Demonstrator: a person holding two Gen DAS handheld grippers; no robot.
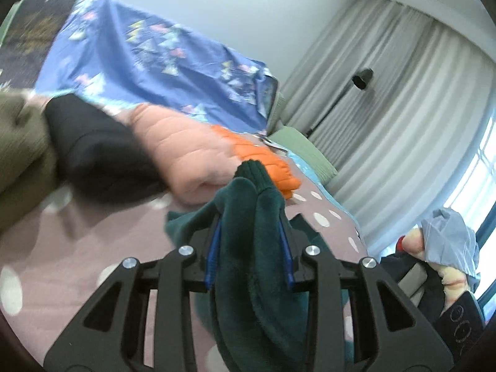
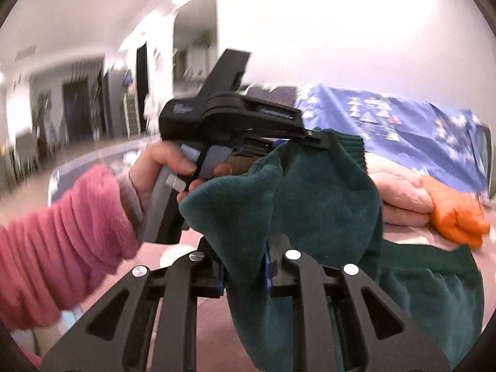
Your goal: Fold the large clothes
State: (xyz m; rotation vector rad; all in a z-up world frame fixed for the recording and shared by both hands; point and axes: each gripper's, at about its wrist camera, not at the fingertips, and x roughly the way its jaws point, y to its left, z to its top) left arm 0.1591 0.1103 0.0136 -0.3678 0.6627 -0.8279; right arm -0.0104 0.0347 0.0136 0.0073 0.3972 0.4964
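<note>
Lifted clear of a pink bedspread with white dots (image 1: 55, 266): a dark green fleece garment with ribbed knit edge (image 1: 248, 248), pinched at two places. At lower centre of the left wrist view, left gripper (image 1: 251, 248) clamped narrow on a thick bunched fold of the green fleece, blue pads (image 1: 214, 257) pressing both sides, ribbed edge poking up past the fingertips. At lower centre of the right wrist view, right gripper (image 2: 245, 266) likewise closed tight on another fold of the same garment, cloth spilling down to the lower right of the frame. Seen above it at centre, the left gripper side-on, gripped by a hand (image 2: 161, 170) in a fuzzy pink sleeve (image 2: 62, 232) entering from the left edge. Behind the garment, toward middle right, a folded pale pink quilted piece (image 1: 186, 155) with a bright orange quilted piece (image 1: 263, 161) lying on top of it. At left edge of the left wrist view, blurred olive and black clothes (image 1: 93, 148). Across the upper left, a blue patterned sheet (image 1: 139, 55); at right, grey curtains (image 1: 403, 108).
</note>
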